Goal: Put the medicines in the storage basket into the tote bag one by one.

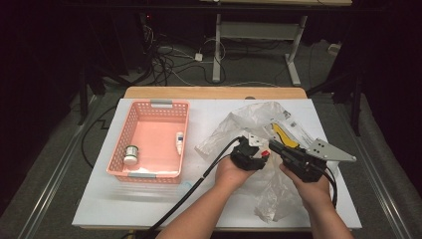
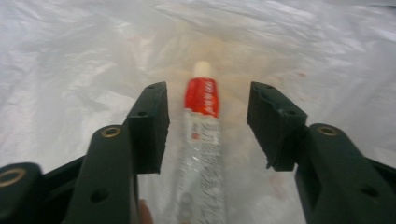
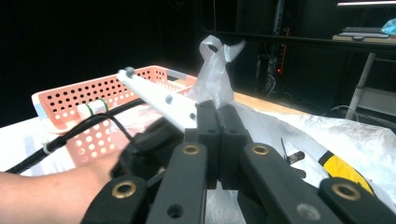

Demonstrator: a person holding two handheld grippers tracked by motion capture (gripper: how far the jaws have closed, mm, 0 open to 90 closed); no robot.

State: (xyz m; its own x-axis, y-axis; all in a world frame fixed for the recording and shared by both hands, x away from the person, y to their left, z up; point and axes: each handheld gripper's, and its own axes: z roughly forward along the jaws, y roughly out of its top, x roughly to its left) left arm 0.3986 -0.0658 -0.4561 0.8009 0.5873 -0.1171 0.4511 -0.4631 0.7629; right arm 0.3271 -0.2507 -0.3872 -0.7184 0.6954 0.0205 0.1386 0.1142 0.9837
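Left gripper [image 2: 208, 119] fingers stand apart around a tube [image 2: 201, 140] lying between them on the bag [image 2: 70, 70], untouched. Right gripper [image 3: 218, 133] fingers pinch the bag's edge shut.

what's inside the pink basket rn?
In the pink basket, the high view shows a small round jar near the front left and a white tube by the right wall. The front wall hides the floor strip just behind it.
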